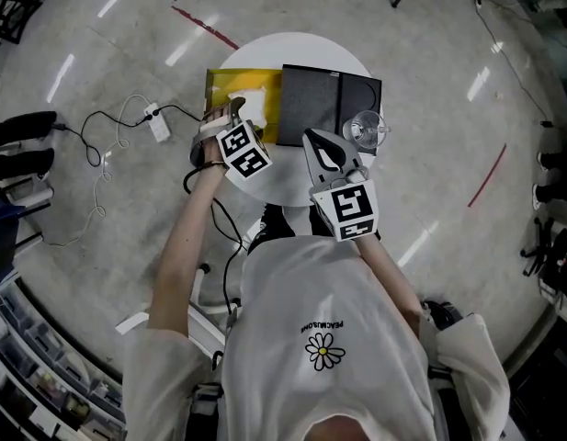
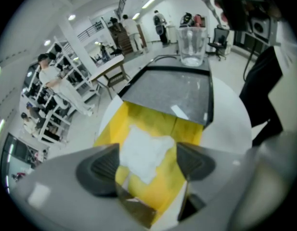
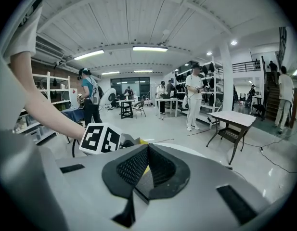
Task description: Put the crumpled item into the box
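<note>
Left gripper view: left gripper (image 2: 146, 165), fingers spread, nothing grasped; crumpled paper (image 2: 143, 150) seen between them, in the yellow box (image 2: 109, 131) (best cleared by lifting straight up). Right gripper (image 3: 148, 161) clenched, empty.

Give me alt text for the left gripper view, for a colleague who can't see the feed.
The left tool holds its jaws apart above a white crumpled item lying in the yellow box. Behind sit a grey lid and a clear glass.

Crumpled item (image 1: 246, 93) inside yellow box (image 1: 219, 81)
</note>
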`<act>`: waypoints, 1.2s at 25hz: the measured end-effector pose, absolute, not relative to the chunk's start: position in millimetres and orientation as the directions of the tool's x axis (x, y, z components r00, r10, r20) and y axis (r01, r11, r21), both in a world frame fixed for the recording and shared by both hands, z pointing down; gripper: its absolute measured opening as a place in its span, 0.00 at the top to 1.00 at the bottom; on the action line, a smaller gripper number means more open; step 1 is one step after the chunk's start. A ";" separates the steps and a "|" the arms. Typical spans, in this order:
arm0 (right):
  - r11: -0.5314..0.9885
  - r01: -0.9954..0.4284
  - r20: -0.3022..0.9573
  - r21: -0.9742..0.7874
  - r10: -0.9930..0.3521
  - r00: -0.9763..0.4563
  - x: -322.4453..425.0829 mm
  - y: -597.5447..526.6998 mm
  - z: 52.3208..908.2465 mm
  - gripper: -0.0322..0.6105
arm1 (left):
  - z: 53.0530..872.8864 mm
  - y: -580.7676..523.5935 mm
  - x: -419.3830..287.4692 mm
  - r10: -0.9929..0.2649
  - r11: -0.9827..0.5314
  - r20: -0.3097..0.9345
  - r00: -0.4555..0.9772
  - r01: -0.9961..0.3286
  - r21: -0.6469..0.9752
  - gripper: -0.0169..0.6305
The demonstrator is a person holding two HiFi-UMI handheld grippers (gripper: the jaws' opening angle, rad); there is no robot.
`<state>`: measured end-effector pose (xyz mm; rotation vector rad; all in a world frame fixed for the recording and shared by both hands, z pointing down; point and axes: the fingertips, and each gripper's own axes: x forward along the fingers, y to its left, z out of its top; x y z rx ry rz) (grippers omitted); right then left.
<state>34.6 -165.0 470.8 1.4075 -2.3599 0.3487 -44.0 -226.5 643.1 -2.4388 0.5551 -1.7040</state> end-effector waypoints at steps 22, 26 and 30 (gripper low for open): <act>0.540 -0.841 0.321 0.045 -0.805 -0.499 9.2 -183.3 428.4 0.95 | 413.4 -298.4 -65.9 -0.800 -0.572 0.435 0.414 -0.745 -0.343 0.72; 0.544 -0.838 0.297 0.051 -0.809 -0.507 6.2 -187.7 420.5 0.95 | 388.1 -281.8 -70.4 -0.839 -0.518 0.368 0.401 -0.798 -0.310 0.82; 0.552 -0.832 0.284 0.056 -0.808 -0.517 2.0 -191.3 416.8 0.95 | 377.8 -268.4 -81.9 -0.869 -0.459 0.327 0.371 -0.851 -0.255 0.96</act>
